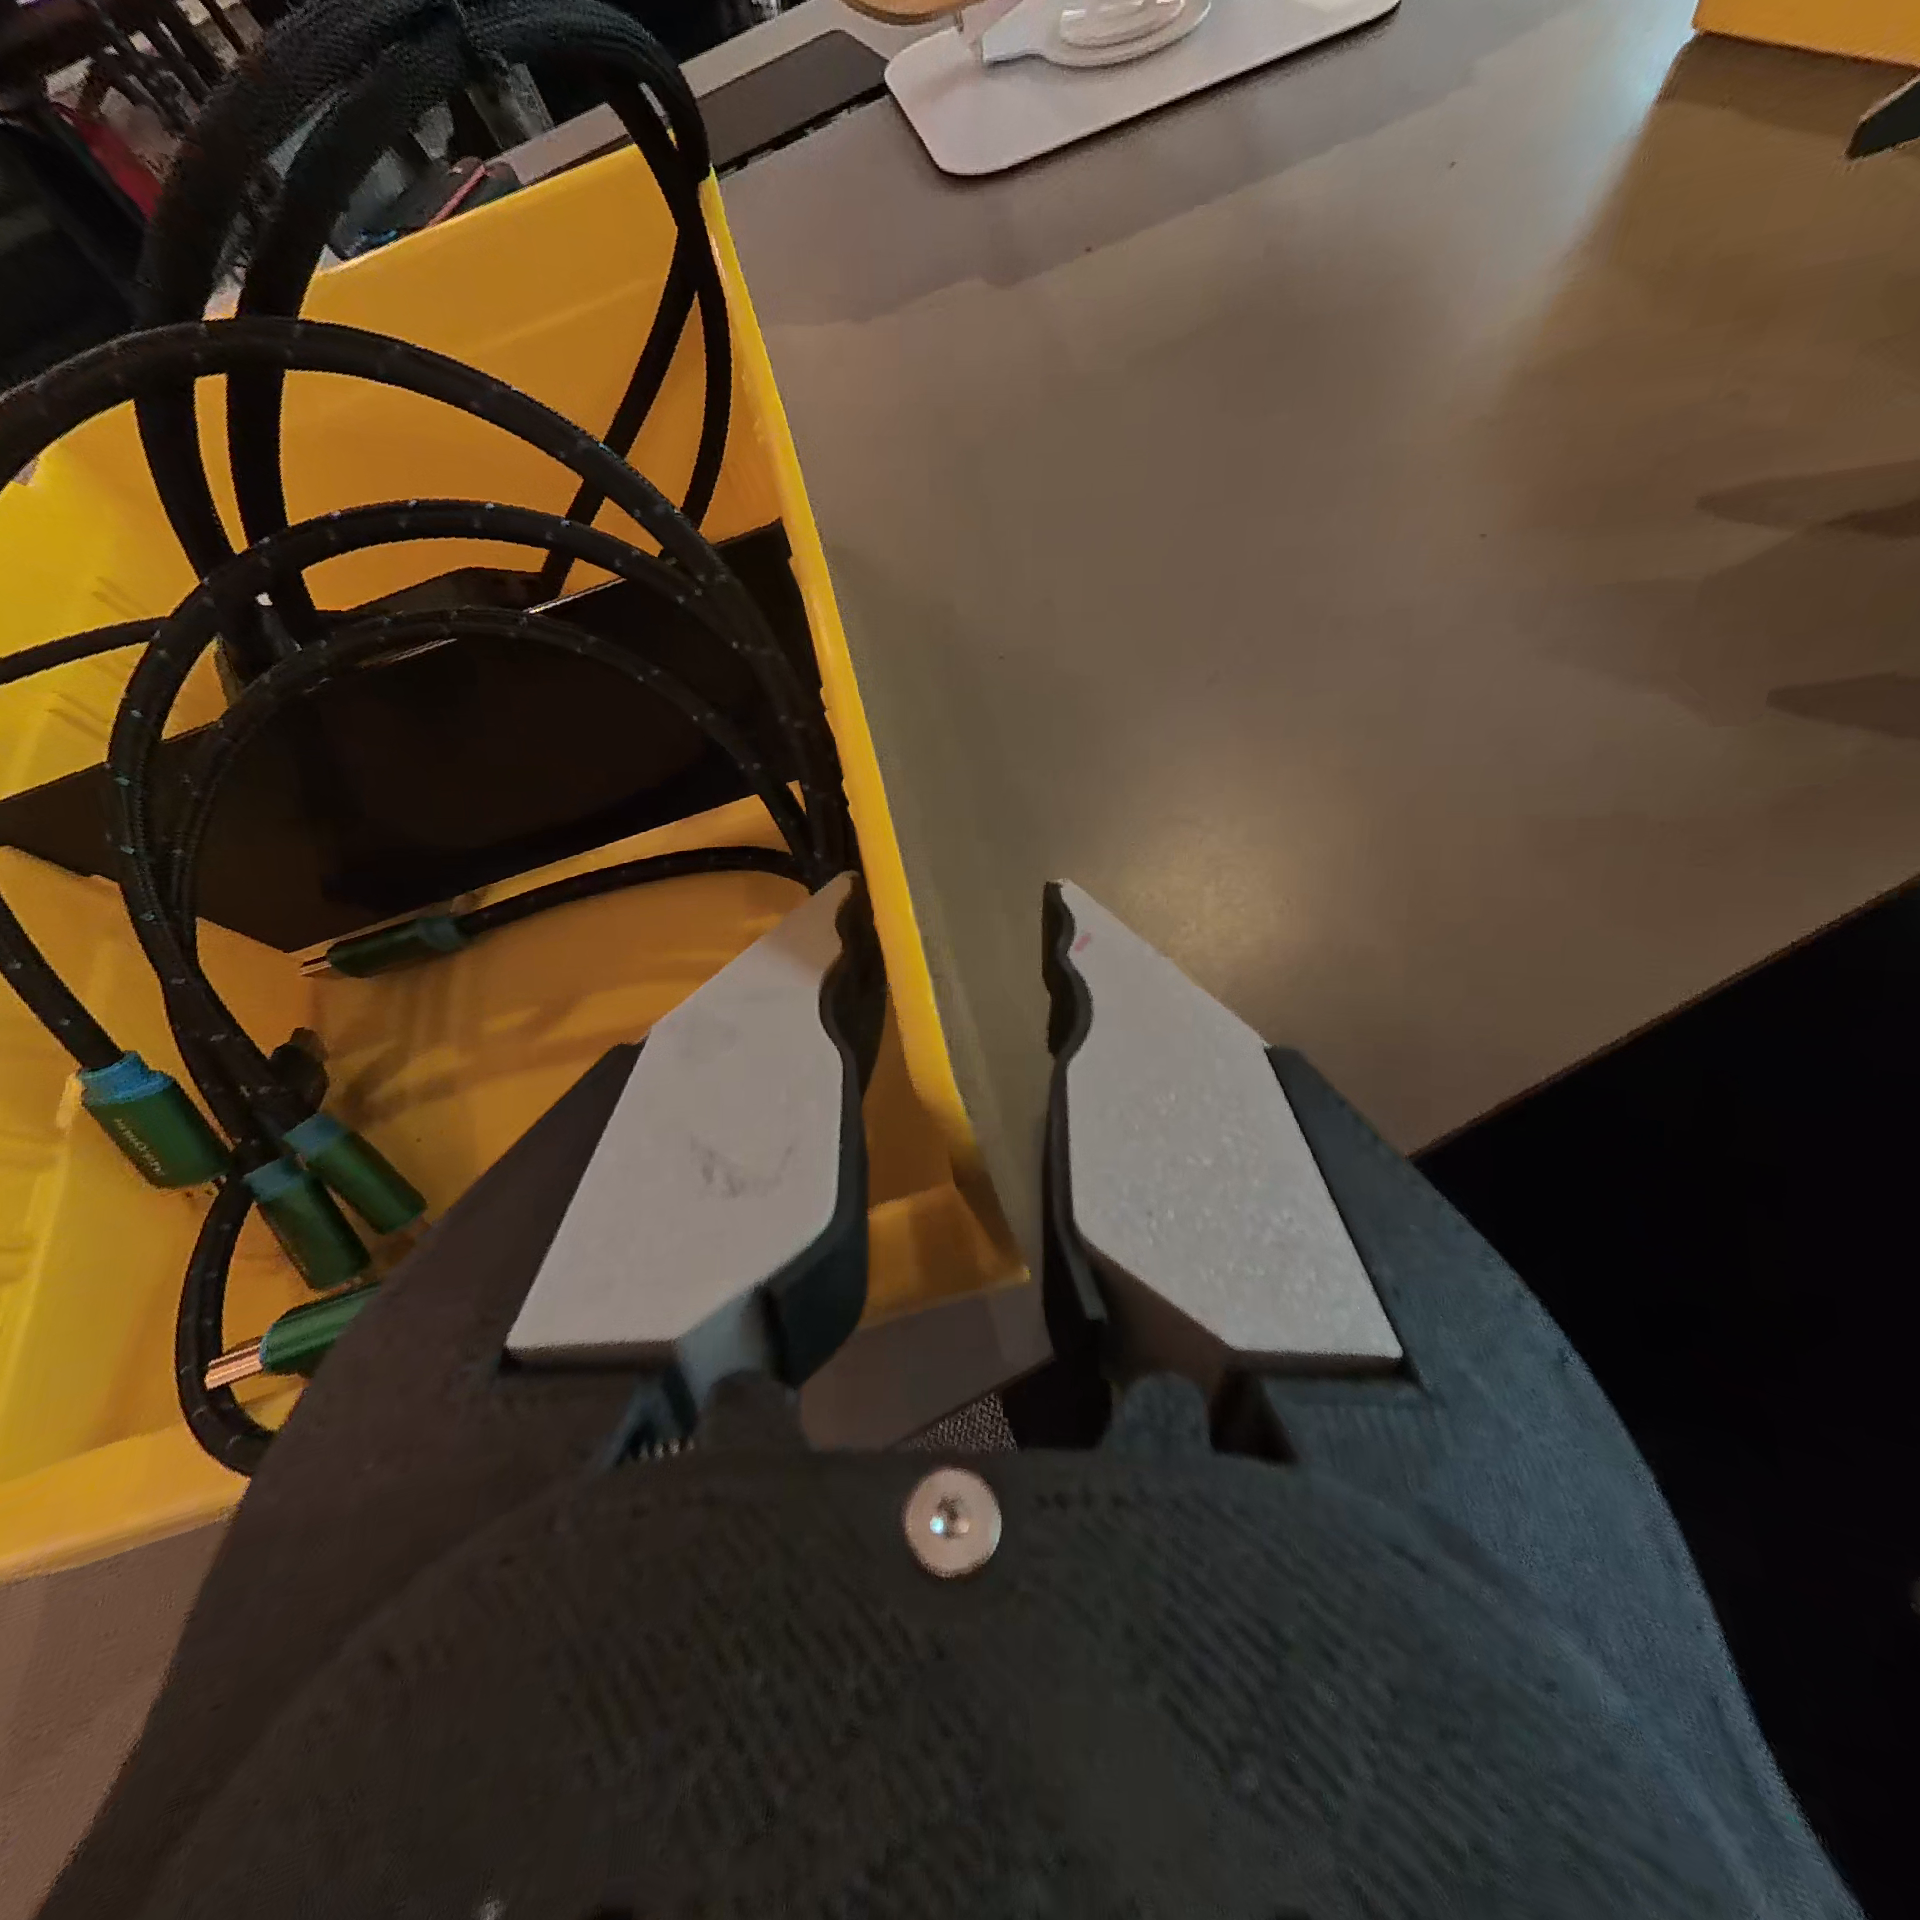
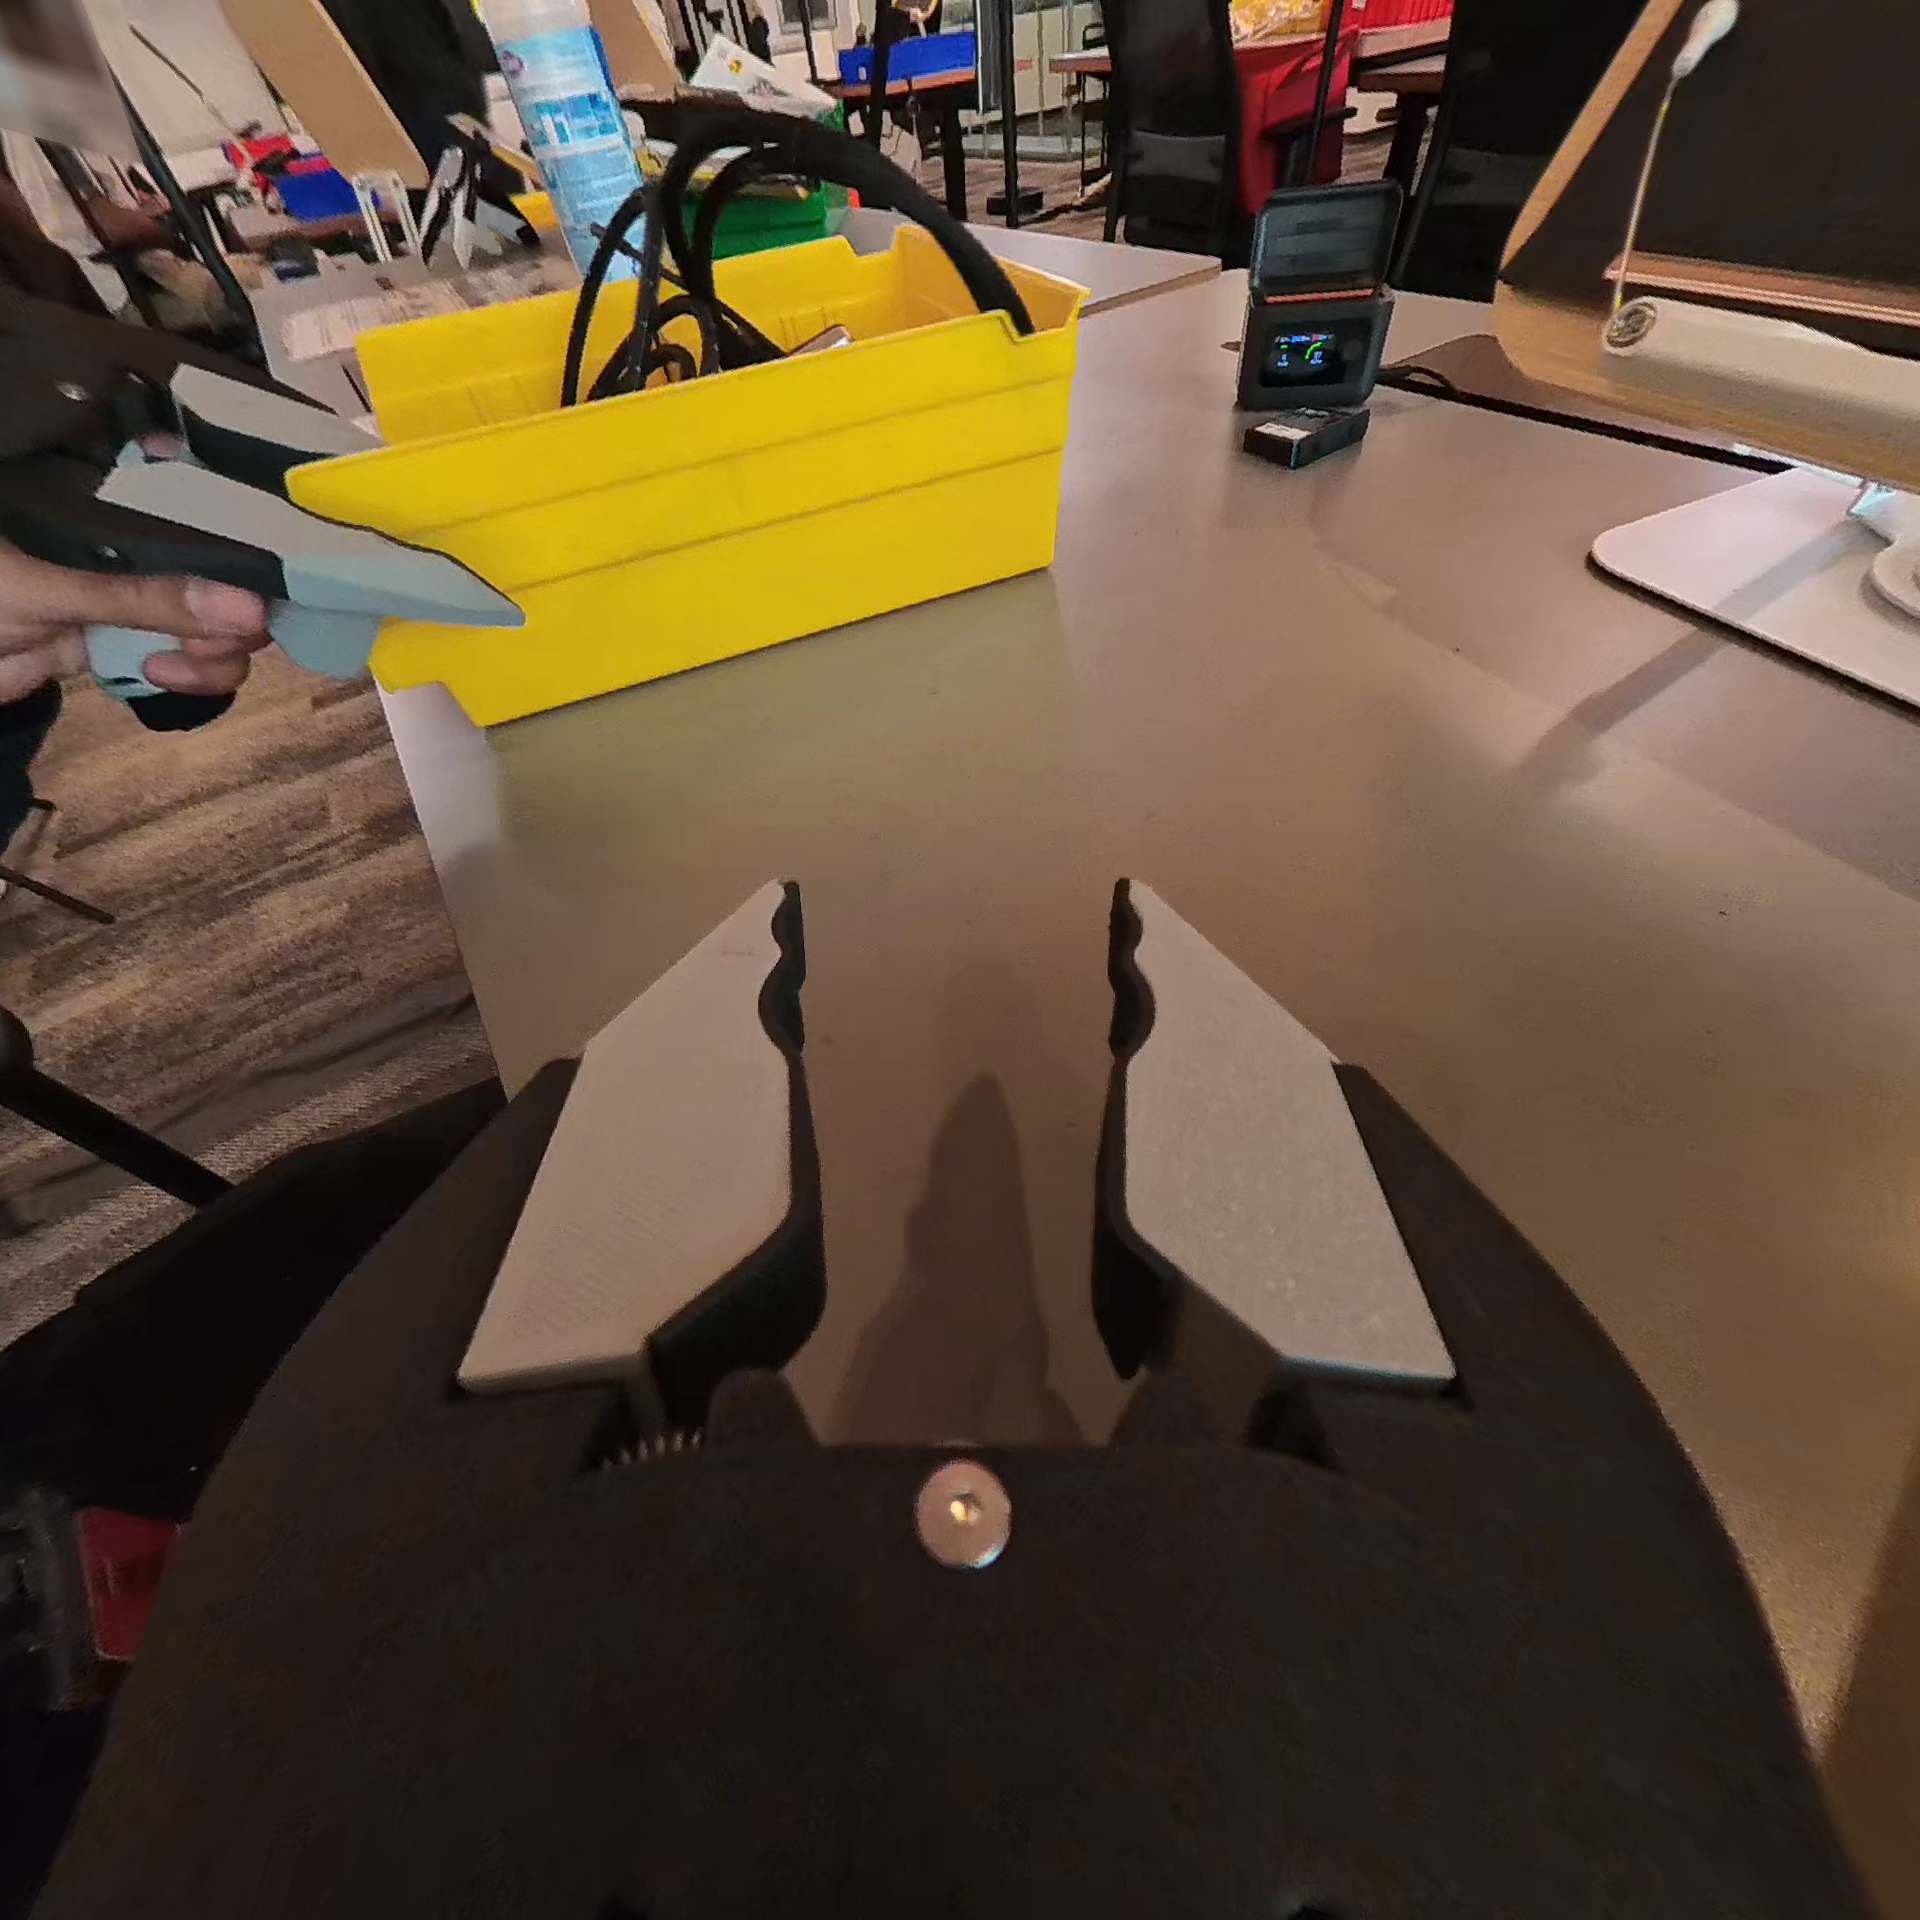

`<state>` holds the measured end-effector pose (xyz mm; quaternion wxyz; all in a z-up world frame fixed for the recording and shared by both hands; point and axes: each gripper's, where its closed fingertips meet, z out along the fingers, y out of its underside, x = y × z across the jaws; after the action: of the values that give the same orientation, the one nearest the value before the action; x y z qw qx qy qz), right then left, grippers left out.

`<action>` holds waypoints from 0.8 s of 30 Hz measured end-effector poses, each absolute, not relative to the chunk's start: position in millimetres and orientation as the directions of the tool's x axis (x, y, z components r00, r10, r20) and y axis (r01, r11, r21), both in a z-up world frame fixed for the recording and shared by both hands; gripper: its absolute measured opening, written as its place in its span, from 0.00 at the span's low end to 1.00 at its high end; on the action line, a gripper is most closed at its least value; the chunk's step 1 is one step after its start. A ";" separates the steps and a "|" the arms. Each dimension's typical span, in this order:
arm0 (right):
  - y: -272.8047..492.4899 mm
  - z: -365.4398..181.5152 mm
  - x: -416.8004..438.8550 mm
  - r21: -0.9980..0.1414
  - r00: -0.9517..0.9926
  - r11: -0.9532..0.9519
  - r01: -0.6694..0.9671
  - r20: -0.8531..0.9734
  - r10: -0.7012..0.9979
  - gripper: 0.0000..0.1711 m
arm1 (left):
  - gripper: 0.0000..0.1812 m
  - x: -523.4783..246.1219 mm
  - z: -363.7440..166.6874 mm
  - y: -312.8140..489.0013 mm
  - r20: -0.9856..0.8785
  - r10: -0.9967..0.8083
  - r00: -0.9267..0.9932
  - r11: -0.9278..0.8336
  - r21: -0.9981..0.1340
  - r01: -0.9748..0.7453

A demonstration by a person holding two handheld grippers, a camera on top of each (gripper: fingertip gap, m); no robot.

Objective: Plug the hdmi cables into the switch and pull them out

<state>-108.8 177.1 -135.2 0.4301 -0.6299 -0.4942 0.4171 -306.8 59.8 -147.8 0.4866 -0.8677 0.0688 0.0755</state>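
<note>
Both tools open, cables in the yellow bin

The left tool straddles the yellow bin's wall, gripping nothing; the HDMI cables and black switch lie inside. The right tool hovers agape over the desk.

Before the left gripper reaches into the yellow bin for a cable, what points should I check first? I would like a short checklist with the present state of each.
1. Left gripper open and empty: ok, the jaws stand apart with nothing between them.
2. Right gripper open and empty: ok, it is over the bare table, away from the bin.
3. Left gripper lined up with the inside of the yellow bin: not ok, it straddles the bin's side wall.
4. HDMI plugs free to grasp: ok, several green plugs lie loose on the bin floor.
5. Cables untangled: not ok, the loops overlap each other.
6. Ports of the switch reachable: cannot tell, the dark box lies under the cables and no port shows.
</note>
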 end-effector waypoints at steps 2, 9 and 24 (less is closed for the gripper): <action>176.4 -136.0 -109.3 -0.953 0.163 -0.132 0.271 -0.090 0.982 0.33 | 0.17 -306.5 -147.9 59.7 -0.194 -0.044 0.980 -0.520 -0.833 -0.188; 175.7 -134.8 -107.9 -0.952 0.145 -0.159 0.261 -0.124 0.982 0.30 | 0.17 -306.4 -149.1 57.1 -0.197 -0.040 0.980 -0.535 -0.824 -0.188; 174.5 -137.0 -109.3 -0.950 0.147 -0.140 0.279 -0.102 0.984 0.29 | 0.17 -305.7 -148.4 56.1 -0.184 -0.052 0.981 -0.527 -0.830 -0.184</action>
<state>-109.3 174.5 -137.0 0.4218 -0.6290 -0.5020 0.4177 -305.7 56.1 -148.4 0.4818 -0.8710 0.0676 0.0685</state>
